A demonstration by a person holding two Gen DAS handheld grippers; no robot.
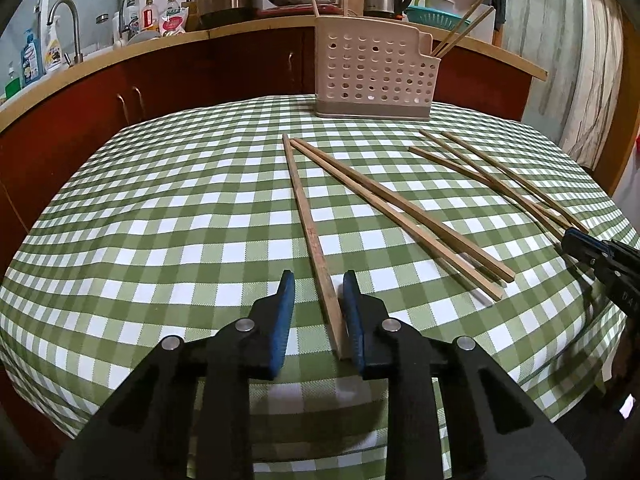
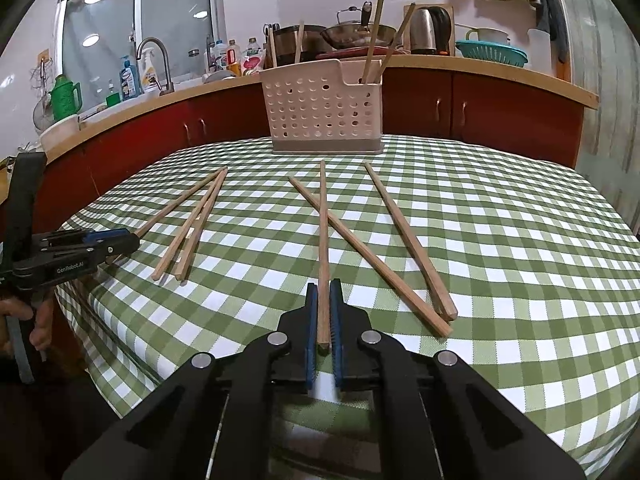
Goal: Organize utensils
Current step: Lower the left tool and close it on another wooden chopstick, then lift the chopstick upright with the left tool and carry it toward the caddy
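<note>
Wooden chopsticks lie on a green checked tablecloth (image 1: pixel 180 220). A perforated beige utensil holder (image 1: pixel 370 68) stands at the far edge with a few chopsticks upright in it; it also shows in the right wrist view (image 2: pixel 324 110). My left gripper (image 1: pixel 318 284) is open, its jaws around the near end of one chopstick (image 1: pixel 308 224), which rests against the right pad. My right gripper (image 2: pixel 324 292) is nearly closed around another chopstick (image 2: pixel 323 248); it looks gripped. Two chopsticks (image 1: pixel 400 216) lie right of the left gripper. Two more (image 2: pixel 400 248) lie right of the right gripper.
A red cabinet with a wooden counter (image 2: pixel 480 76) runs behind the table, carrying pots, a kettle (image 2: pixel 430 30), bottles and a sink tap (image 2: pixel 156 60). The table's front edge is close beneath both grippers. The left gripper shows at the left (image 2: pixel 116 242) in the right wrist view.
</note>
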